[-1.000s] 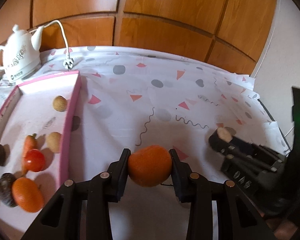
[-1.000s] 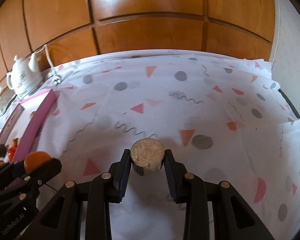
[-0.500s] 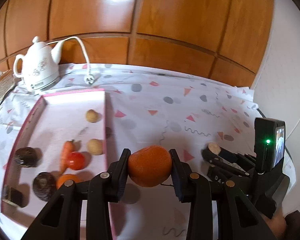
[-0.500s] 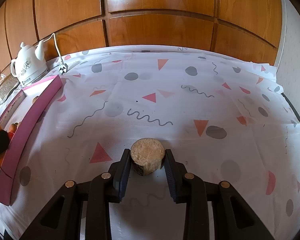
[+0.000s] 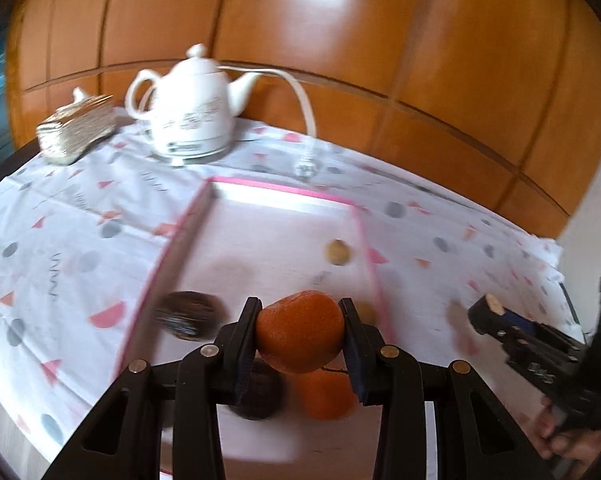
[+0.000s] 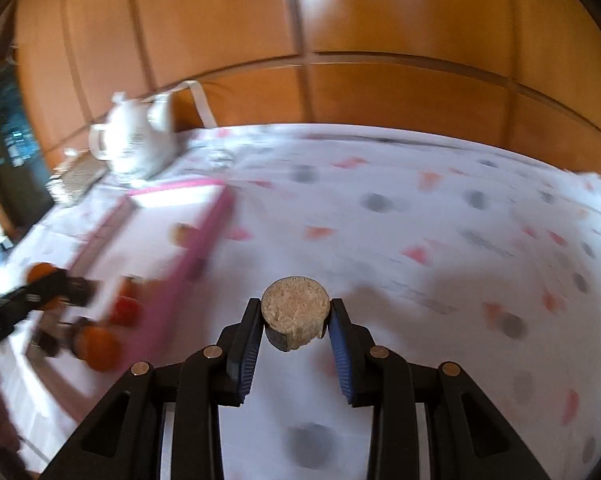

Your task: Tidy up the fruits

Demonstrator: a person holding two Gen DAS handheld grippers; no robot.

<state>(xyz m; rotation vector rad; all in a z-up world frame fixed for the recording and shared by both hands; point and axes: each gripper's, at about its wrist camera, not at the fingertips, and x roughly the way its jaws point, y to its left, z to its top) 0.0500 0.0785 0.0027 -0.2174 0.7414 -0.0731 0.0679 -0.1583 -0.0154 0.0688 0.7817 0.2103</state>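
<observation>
1. Progress: task is partway, by my read. Pink-rimmed tray (image 5: 366,236) already holds several items: a second orange (image 5: 324,398), two dark round pieces (image 5: 188,316), two small tan ones (image 5: 337,252). Right-wrist view also shows something red (image 6: 125,307) in there; too blurred to name.
2. Left gripper (image 5: 300,338): jaws closed down on an orange fruit (image 5: 300,332), both pads pressing its sides. It hangs above the near half of the tray, over the fruit already placed.
3. Right gripper (image 6: 293,324): jaws closed on a round tan piece with a flat cut face (image 6: 294,306), pads on both sides. It sits over the patterned tablecloth (image 6: 440,240), outside the tray, near its right rim.
4. Left to do, as I judge it: set both held pieces down in the tray. No loose fruit visible on the cloth.
5. Edges: tray rim stands raised on all sides seen, so the right gripper has to clear the right wall to get in.
6. Room: far half of the tray is mostly bare, best drop zone. Near half is crowded, and a drop there risks landing on the orange below.
7. White kettle (image 5: 188,112) with its cord (image 5: 300,100) stands behind the tray, well apart. Cloth to the right is open.
</observation>
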